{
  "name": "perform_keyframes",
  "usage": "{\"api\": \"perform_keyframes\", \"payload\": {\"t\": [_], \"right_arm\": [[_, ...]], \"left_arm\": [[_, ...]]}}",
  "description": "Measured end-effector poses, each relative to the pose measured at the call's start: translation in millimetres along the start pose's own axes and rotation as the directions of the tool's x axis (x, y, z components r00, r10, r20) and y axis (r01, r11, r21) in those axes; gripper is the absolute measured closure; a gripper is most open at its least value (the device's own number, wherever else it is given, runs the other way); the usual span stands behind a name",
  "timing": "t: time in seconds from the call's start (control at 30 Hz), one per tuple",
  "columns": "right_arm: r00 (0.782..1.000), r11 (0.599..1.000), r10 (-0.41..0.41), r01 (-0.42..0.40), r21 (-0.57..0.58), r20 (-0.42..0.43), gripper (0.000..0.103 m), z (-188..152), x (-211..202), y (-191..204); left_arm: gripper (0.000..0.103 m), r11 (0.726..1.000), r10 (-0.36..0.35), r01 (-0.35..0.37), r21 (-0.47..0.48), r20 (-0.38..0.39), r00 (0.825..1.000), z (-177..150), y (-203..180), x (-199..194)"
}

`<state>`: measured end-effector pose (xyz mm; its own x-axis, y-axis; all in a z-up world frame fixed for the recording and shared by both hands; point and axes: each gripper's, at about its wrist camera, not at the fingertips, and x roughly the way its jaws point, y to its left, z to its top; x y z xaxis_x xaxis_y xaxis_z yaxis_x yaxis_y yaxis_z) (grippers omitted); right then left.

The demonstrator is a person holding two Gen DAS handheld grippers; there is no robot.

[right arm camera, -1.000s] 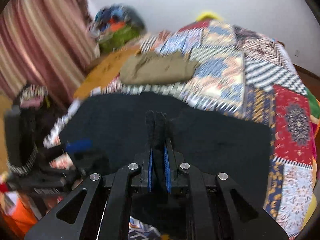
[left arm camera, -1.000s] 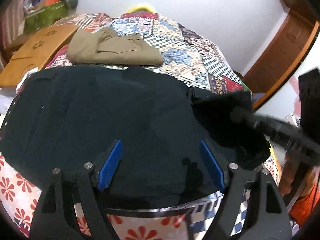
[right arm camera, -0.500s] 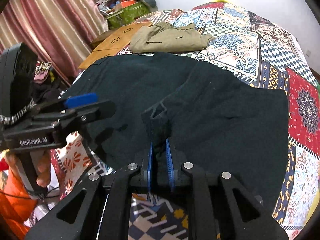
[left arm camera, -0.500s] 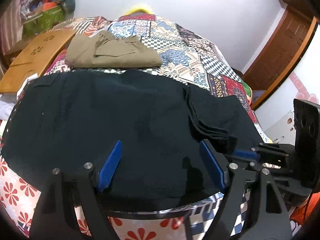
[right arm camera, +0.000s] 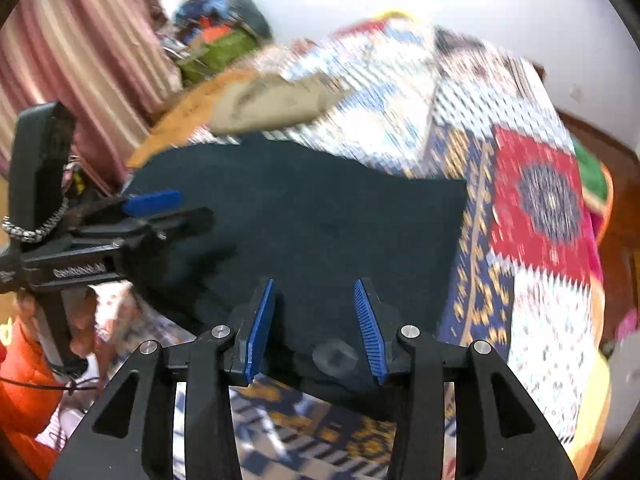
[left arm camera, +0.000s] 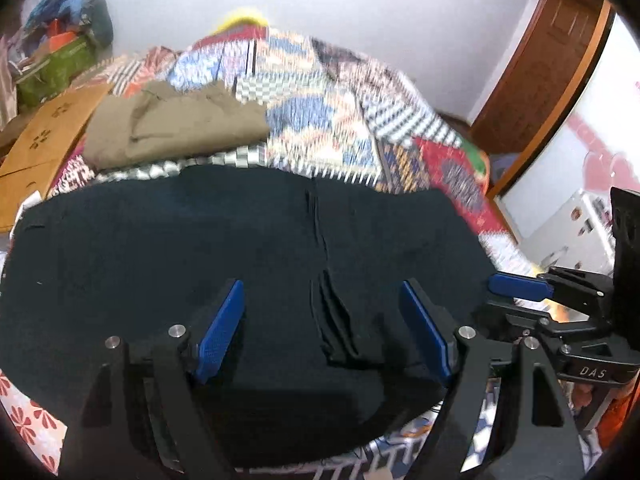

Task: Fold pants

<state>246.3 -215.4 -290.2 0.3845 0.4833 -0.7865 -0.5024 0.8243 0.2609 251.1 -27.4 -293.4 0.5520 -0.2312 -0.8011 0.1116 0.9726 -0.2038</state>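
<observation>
Dark pants (left arm camera: 248, 264) lie spread flat across the near end of the patchwork bed; a bunched fold (left arm camera: 340, 332) runs up their middle. My left gripper (left arm camera: 320, 316) hangs open above them, the fold lying loose between its blue pads. In the right wrist view the same pants (right arm camera: 320, 232) fill the centre. My right gripper (right arm camera: 314, 320) hovers over their near edge with its jaws opening and no cloth pinched between them. Each gripper shows in the other's view: the right gripper (left arm camera: 520, 286) at the right edge, the left gripper (right arm camera: 156, 204) at the left.
Folded olive-brown pants (left arm camera: 172, 128) lie further back on the bed (left arm camera: 360, 128). A wooden board (left arm camera: 44, 148) and a pile of bags (left arm camera: 60, 56) sit at the far left. Striped curtains (right arm camera: 76, 60) hang left; a wooden door (left arm camera: 552, 64) stands right.
My right gripper was shut on a fold of the dark pants; its jaws have parted and the cloth lies flat. Both views have shifted sideways, and the right side of the pants is smoothed out.
</observation>
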Motion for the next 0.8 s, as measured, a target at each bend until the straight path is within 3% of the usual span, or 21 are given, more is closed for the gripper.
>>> {"api": "perform_keyframes", "payload": {"t": [0.1, 0.33, 0.47, 0.6, 0.67, 0.8], "right_arm": [[0.999, 0.998, 0.040, -0.039, 0.041, -0.015, 0.064, -17, 7, -13], [1.000, 1.000, 0.011, -0.011, 0.002, -0.019, 0.062, -23, 1, -7], [1.000, 1.000, 0.006, -0.005, 0.018, -0.023, 0.061, -22, -7, -12], [1.000, 0.999, -0.011, 0.012, 0.049, -0.004, 0.058, -15, -20, -14], [0.999, 0.998, -0.042, 0.041, 0.036, 0.016, 0.055, -9, -26, -11], [0.991, 0.995, -0.102, 0.103, -0.003, 0.082, 0.035, 5, -39, 1]], "left_arm": [[0.029, 1.000, 0.017, -0.016, 0.013, -0.062, 0.998, -11, 2, 20], [0.028, 0.995, 0.058, -0.054, 0.089, -0.051, 0.997, -21, -3, 21], [0.029, 0.998, 0.029, -0.026, 0.053, -0.054, 0.998, -21, 6, 17], [0.029, 0.998, 0.051, -0.050, 0.023, -0.031, 0.998, -18, 13, -3], [0.029, 0.999, 0.048, -0.048, -0.004, -0.002, 0.999, -17, 23, -22], [0.024, 0.993, 0.110, -0.106, -0.052, 0.071, 0.991, -17, 50, -61]]}}
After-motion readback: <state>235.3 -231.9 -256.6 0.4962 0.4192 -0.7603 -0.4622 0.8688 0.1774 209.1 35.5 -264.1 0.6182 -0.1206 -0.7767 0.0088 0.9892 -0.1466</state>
